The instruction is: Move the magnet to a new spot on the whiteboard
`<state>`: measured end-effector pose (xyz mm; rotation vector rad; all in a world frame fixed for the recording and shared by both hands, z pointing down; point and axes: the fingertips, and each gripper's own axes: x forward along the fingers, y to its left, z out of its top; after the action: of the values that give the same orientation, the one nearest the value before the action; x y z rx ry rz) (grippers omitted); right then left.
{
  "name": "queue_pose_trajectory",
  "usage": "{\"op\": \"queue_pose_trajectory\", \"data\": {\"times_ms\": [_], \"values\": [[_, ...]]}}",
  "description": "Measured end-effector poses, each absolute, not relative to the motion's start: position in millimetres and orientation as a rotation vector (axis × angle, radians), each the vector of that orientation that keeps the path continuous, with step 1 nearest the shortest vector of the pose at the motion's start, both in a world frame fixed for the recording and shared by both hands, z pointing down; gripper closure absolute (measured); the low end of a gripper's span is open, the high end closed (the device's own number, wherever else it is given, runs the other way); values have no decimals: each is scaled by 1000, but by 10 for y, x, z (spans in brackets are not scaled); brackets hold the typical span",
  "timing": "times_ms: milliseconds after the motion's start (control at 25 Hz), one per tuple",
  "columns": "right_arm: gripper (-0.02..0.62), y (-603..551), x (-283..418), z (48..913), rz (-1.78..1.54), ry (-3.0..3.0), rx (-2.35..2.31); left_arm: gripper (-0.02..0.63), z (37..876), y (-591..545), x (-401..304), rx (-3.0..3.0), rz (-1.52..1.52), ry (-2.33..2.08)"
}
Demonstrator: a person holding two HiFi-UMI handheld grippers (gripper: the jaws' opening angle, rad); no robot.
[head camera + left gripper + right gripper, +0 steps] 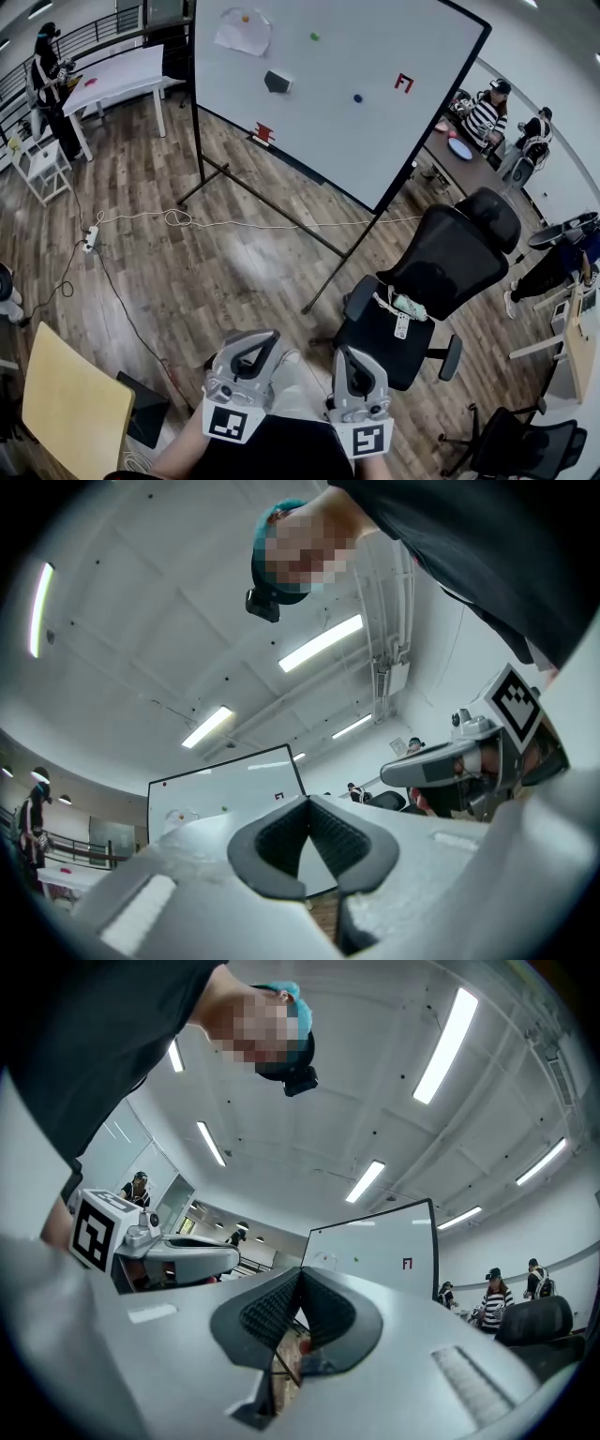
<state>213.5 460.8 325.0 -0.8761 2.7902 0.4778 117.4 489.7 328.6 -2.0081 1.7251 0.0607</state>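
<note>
The whiteboard [375, 112] stands on a black frame far ahead of me. On it are small round magnets: orange [246, 17], green [314, 37] and blue [357, 97]. It also bears a dark eraser-like piece [277, 82] and a red mark [403, 82]. My left gripper [255, 342] and right gripper [349, 358] sit side by side at the bottom, near my body and well short of the board. Both are shut with nothing held. In the left gripper view the left gripper [307, 803] points up towards the whiteboard [225, 794]. The right gripper [300, 1274] likewise faces the whiteboard [375, 1246].
A black office chair [441, 272] stands right of my path, with another chair [525, 441] at the lower right. A cable and power strip [91, 239] lie on the wood floor at left. A yellow panel [75, 403] sits at the lower left. People work at tables [122, 70] behind.
</note>
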Motion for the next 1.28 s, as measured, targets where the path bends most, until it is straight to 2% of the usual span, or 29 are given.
{"op": "queue_pose_trajectory", "data": {"times_ms": [440,1280], "values": [[595,3591,1770,3377,423,2819,-831,606,3382,3975,849,-2002,-21,1758],[595,1398,1614,3512,341,2848,-834,606,3380,1893,571,-1974,-96,1805]]}}
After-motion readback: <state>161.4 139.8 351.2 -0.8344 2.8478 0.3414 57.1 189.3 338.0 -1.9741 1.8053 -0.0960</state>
